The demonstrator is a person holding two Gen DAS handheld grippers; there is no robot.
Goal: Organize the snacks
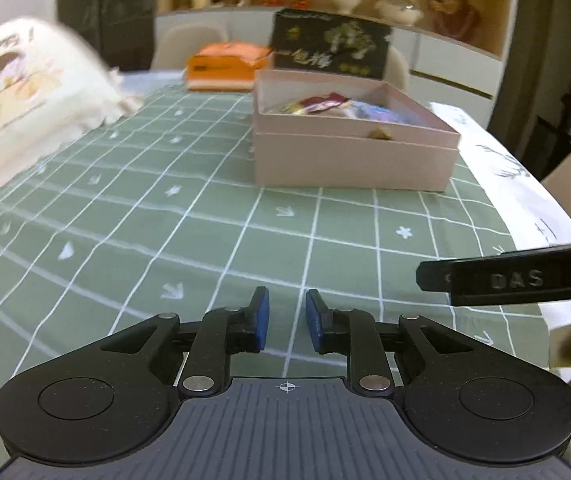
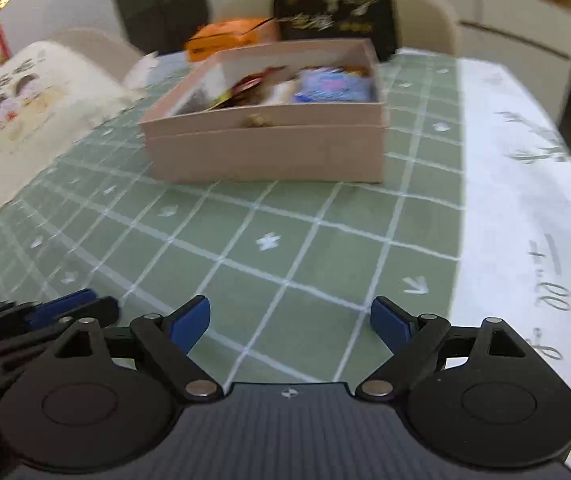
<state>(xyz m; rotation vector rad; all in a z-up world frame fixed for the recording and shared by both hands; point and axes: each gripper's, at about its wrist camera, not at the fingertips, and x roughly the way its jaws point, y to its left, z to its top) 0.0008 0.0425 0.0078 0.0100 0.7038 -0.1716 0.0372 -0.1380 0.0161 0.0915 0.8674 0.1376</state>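
Observation:
A pink open box stands on the green checked tablecloth, also in the right wrist view. It holds several wrapped snacks, red, yellow and blue ones. My left gripper hovers over the cloth well in front of the box, fingers a small gap apart and empty. My right gripper is wide open and empty, also short of the box. The right gripper's body shows at the right edge of the left wrist view; the left gripper's fingers show at the lower left of the right wrist view.
A white printed bag lies at the left. An orange packet and a black box stand behind the pink box. A white cloth covers the table's right side. Chairs and a shelf stand beyond.

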